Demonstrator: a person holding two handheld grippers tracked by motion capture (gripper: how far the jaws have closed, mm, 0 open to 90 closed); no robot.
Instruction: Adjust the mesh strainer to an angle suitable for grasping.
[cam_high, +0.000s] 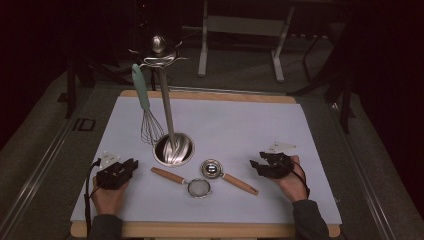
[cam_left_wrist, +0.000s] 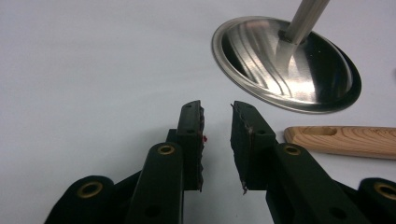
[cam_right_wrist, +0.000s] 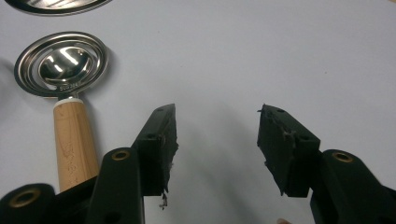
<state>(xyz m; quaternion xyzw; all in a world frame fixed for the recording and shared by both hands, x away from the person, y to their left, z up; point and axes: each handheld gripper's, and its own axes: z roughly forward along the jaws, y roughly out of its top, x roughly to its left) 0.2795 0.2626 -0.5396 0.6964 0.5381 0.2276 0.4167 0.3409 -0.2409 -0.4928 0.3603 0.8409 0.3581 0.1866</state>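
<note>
Resting on the white table mat (cam_high: 260, 120), left gripper (cam_high: 134, 164) parted with nothing between, just beside the wooden-handled small mesh strainer (cam_high: 199, 187); right gripper (cam_high: 255, 166) spread wide, empty, near the wooden-handled steel egg separator (cam_high: 212, 169).

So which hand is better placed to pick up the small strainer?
Left, probably. The left gripper sits close to the strainer's wooden handle, open and empty; the right gripper is nearer the egg separator.

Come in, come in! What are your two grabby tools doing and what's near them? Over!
Left tool open, empty, low over the mat. Right tool open, empty. Strainer and egg separator lie untouched between them. Nothing in the way.
</note>
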